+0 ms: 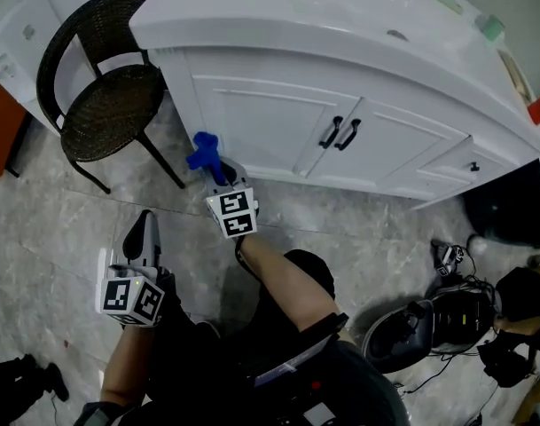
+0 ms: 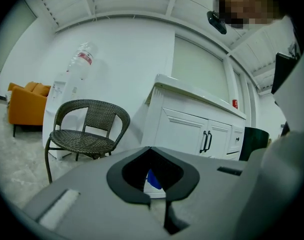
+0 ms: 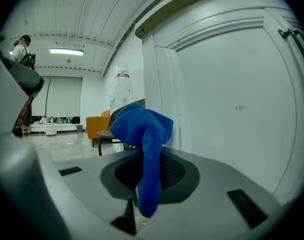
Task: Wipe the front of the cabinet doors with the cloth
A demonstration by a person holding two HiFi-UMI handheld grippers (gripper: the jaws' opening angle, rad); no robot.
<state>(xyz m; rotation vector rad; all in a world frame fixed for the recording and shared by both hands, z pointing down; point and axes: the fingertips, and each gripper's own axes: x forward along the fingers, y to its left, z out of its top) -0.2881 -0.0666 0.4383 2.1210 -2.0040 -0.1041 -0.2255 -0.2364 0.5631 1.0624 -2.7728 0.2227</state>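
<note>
The right tongs point(image 1: 215, 169) are in the middle of the head view and point up at the white cabinet point(image 1: 252, 69). They are closed tight on a blue cloth point(image 1: 203, 152). In the right gripper view the cloth point(image 3: 142, 129) bunches up above the right tongs point(image 3: 138, 196), and 1 end hangs down between them.

The cloth is low down by the left edge of the cabinet, just beside the left door point(image 1: 274, 131). I cannot tell if it touches the door. The 2 doors have 2 black handles point(image 1: 340, 134) side by side in the middle.

The left tongs point(image 1: 144, 231) are at the lower left of the head view, over the grey floor point(image 1: 39, 238) and well apart from the cabinet. In the left gripper view the left tongs point(image 2: 156, 204) are pressed together — nothing is held in them.

A dark woven chair point(image 1: 110, 105) stands at the upper left, beside the cabinet.
</note>
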